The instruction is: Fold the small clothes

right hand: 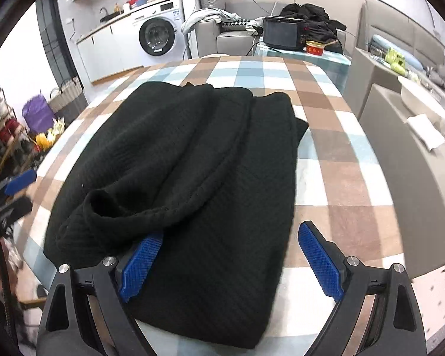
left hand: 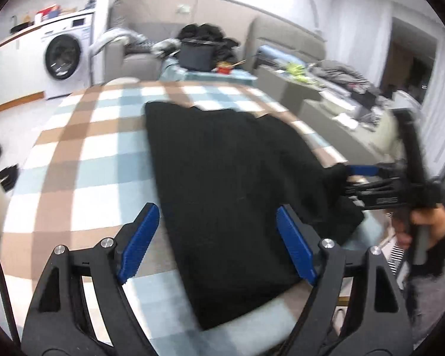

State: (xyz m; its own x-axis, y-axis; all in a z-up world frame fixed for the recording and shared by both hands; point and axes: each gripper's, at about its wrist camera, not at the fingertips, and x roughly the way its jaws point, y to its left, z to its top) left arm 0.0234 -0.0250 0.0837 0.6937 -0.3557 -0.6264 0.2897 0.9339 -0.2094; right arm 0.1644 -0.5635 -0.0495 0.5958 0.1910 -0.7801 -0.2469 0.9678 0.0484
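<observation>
A: Black ribbed knit garment (right hand: 175, 178), partly folded, lies flat on the round table under a checked blue, brown and white cloth (right hand: 335, 184). It sits near the table's middle, reaching the near rim.

B: Fold state?

A: One layer is doubled over the body. Its rolled hem edge makes a loose loop at the near left of the table, so the stack is thicker there. Likely laid flat so each fold has a firm base.

B: Right gripper (right hand: 231, 264)?

A: Jaws spread wide, nothing clamped. Left blue pad (right hand: 141, 264) is tucked just under the rolled hem; right blue pad (right hand: 319, 261) hangs over bare cloth beside the garment's right edge. In the left wrist view the same tool (left hand: 353, 178) comes in from the table's right side, tips at the fabric edge, the person's hand (left hand: 427, 225) on its handle. That view is blurred, so contact there is unclear.

B: Left gripper (left hand: 219, 243)?

A: Also spread, holding nothing. It hovers over the near end of the garment, one pad over the checked cloth, the other over black fabric.

B: Why there?

A: My reading: both tools bracket the near hem, placed to pinch two points and carry the edge toward the far side of the table. The loose loop may slip or bunch.
</observation>
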